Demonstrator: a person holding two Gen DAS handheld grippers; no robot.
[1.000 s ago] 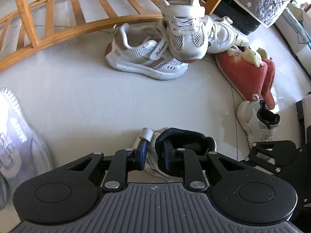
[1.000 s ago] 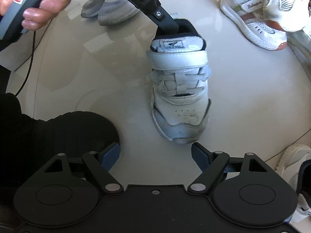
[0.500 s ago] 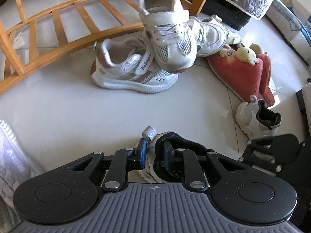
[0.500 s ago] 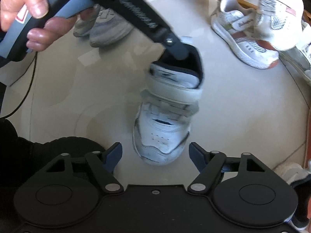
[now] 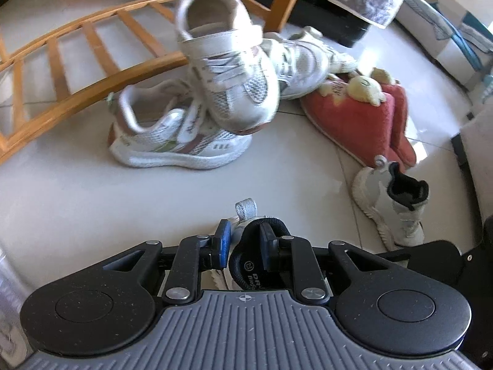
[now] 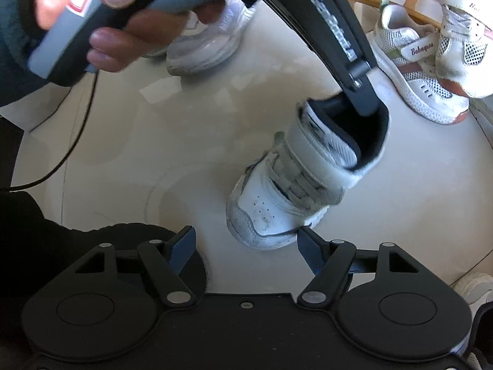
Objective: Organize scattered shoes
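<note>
right wrist view only: left tongs (image 6: 366,104) gripping white sneaker (image 6: 295,182) collar, right tongs (image 6: 246,248) wide, empty

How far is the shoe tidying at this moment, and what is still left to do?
Early stage. Nothing looks lined up yet. In hand: the left gripper grips a white strap shoe by its heel collar, while the right gripper is open near its toe. Left: the two pink-trimmed sneakers piled by the wooden frame, the red slippers, and a grey shoe lie scattered.
</note>
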